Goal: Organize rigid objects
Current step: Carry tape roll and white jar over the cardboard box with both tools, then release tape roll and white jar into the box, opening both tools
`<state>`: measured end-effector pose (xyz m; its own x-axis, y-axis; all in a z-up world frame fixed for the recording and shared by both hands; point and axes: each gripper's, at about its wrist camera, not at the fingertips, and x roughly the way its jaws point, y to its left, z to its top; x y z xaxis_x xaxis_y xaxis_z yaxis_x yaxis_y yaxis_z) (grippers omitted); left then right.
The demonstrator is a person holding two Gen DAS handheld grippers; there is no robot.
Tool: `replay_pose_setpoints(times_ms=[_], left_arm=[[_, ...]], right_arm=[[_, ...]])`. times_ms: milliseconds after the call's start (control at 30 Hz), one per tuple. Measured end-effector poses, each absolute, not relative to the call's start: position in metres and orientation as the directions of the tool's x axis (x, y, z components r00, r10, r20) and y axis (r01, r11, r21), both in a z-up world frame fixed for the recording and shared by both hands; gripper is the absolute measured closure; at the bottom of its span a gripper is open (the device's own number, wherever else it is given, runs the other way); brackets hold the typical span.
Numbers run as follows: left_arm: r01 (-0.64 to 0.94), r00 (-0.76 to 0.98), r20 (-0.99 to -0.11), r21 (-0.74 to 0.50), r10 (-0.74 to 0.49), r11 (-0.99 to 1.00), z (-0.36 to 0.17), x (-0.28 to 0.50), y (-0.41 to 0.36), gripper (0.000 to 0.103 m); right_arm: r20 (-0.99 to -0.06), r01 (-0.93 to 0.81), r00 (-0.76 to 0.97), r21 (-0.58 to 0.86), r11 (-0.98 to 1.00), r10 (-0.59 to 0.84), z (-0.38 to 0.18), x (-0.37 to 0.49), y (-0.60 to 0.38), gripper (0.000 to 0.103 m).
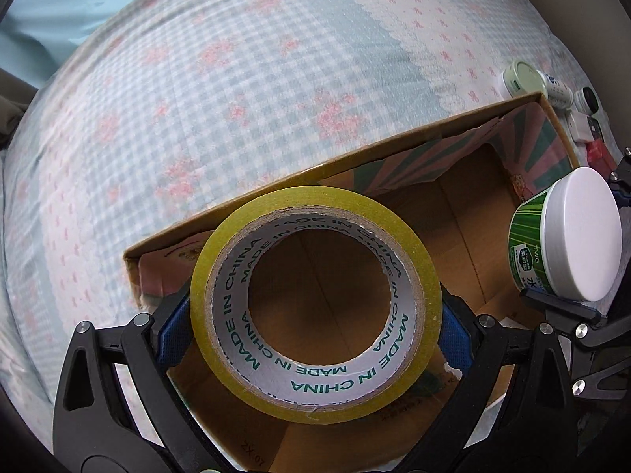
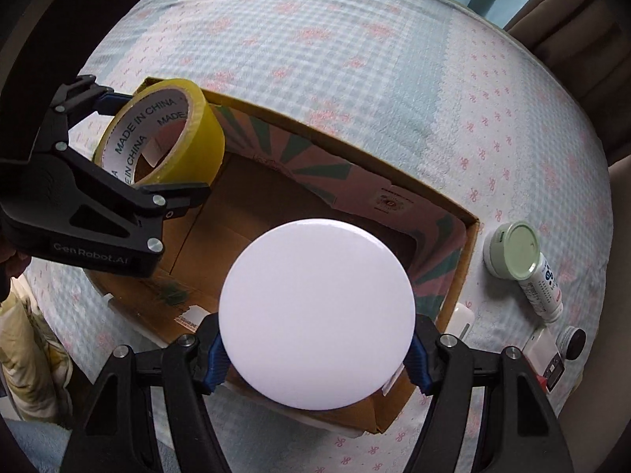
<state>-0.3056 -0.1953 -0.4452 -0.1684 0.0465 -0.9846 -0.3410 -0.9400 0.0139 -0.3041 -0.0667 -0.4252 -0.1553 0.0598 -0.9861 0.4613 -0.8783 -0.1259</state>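
Observation:
My left gripper (image 1: 315,327) is shut on a yellow tape roll (image 1: 315,398) printed MADE IN CHINA, held above the left end of an open cardboard box (image 1: 315,167). The roll also shows in the right wrist view (image 2: 205,134), with the left gripper (image 2: 154,149) around it. My right gripper (image 2: 315,358) is shut on a round jar with a white lid (image 2: 315,311), held over the box (image 2: 469,260). In the left wrist view the jar (image 1: 575,236) has a green label, and the right gripper (image 1: 568,303) grips it at the right edge.
The box lies on a checked floral bedspread (image 1: 197,98). To the right of the box lie a pale green lidded jar (image 2: 512,248), a white tube (image 2: 544,287), a small black cap (image 2: 572,341) and a white and red packet (image 2: 546,358). Brown cushions (image 2: 572,19) border the bed.

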Motion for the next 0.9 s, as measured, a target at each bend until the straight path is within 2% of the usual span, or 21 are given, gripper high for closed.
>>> replay_pose_setpoints(times_ms=[233,500,533,567,633,667,900], left_arm=[[-0.382,-0.122,-0.992,0.021,0.028,-0.924,-0.474,-0.308,-0.184,0.005],[-0.406,-0.162,-0.987,0.053,0.015,-0.912,-0.468,-0.302,-0.176,0.004],[-0.406,-0.159,-0.987,0.063,0.002,-0.912,-0.467,-0.302,-0.174,0.0],[-0.41,-0.16,-0.987,0.074,-0.008,-0.909,-0.466,-0.301,-0.172,0.0],[-0.418,-0.167,-0.986,0.082,-0.013,-0.905,-0.461,-0.3,-0.171,0.0],[-0.417,-0.175,-0.985,0.08,-0.007,-0.906,-0.458,-0.3,-0.172,0.0],[-0.391,-0.166,-0.986,0.037,0.031,-0.92,-0.445,-0.296,-0.176,0.0]], right_arm=[[-0.991,0.486,-0.114,-0.113,-0.867,0.066,-0.461,-0.31,-0.07,0.037],[-0.992,0.499,-0.123,-0.095,-0.861,0.039,-0.465,-0.308,-0.069,0.037],[-0.991,0.498,-0.122,-0.105,-0.861,0.05,-0.466,-0.308,-0.069,0.037],[-0.992,0.495,-0.118,-0.105,-0.863,0.053,-0.467,-0.307,-0.068,0.036],[-0.987,0.486,-0.159,-0.082,-0.87,0.004,-0.459,-0.305,-0.064,0.009],[-0.981,0.484,-0.193,-0.065,-0.873,-0.034,-0.453,-0.303,-0.062,0.0],[-0.97,0.504,-0.241,-0.105,-0.857,-0.023,-0.44,-0.292,-0.056,0.0]])
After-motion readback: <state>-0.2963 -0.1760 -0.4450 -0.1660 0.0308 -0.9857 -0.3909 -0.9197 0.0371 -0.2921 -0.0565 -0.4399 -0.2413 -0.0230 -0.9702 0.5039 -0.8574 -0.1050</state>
